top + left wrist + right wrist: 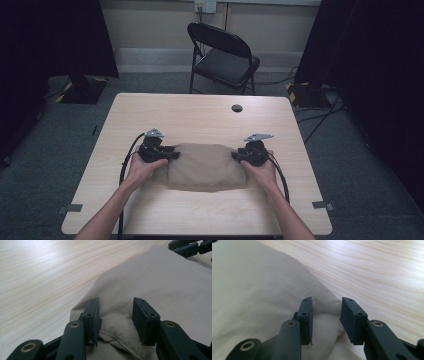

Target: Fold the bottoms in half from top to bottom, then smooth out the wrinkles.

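Left gripper [116,315]: jaws spread, straddling a ridge of cloth at the left end of the folded beige garment [206,166]. Right gripper [327,315]: jaws likewise apart, a fabric fold between them at the garment's right end. Garment lies on the wooden counter [200,112], toward its near edge. Folding chair [225,56] stands beyond the garment.

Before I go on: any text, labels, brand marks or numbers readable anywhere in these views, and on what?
None can be read. The beige cloth, both tongs (left, right) and the table bear no print. The wall outlet behind the chair is too small to read.
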Action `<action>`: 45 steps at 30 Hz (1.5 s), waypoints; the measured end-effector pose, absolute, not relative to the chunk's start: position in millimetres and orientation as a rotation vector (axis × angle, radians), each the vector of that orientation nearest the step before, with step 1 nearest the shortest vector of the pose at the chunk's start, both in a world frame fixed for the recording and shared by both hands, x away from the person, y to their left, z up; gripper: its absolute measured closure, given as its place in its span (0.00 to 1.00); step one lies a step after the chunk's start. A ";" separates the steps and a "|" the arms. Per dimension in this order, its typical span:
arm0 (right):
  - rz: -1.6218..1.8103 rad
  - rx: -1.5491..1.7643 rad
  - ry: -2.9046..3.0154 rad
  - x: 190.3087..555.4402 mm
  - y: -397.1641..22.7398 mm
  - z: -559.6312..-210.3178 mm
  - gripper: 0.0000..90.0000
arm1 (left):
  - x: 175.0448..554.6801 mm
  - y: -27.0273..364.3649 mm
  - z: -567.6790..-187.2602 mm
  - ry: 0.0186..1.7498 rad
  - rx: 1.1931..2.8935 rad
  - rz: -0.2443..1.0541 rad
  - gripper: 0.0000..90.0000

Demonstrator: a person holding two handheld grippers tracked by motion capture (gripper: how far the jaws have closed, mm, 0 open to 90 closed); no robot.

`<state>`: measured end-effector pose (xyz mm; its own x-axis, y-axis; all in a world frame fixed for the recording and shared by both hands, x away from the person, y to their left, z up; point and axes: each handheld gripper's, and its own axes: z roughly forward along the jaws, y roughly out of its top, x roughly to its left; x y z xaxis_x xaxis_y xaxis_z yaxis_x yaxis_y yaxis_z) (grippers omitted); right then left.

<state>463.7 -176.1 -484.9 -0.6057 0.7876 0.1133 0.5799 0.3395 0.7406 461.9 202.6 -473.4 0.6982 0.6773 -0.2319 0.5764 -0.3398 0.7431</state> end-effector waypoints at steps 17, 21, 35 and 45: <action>1.070 1.257 2.311 465.9 -187.7 -483.3 0.66 | 461.0 216.3 -471.6 1.019 2.053 0.203 0.60; 1.113 1.260 2.282 462.9 -194.2 -474.0 0.60 | 457.6 227.8 -463.7 1.022 1.998 0.173 0.54; 1.209 1.338 2.156 430.3 -237.7 -449.4 0.44 | 416.4 243.8 -442.3 0.969 2.001 0.205 0.39; 1.147 1.405 2.138 403.3 -265.7 -455.7 0.31 | 395.9 272.2 -459.3 1.132 2.026 0.244 0.34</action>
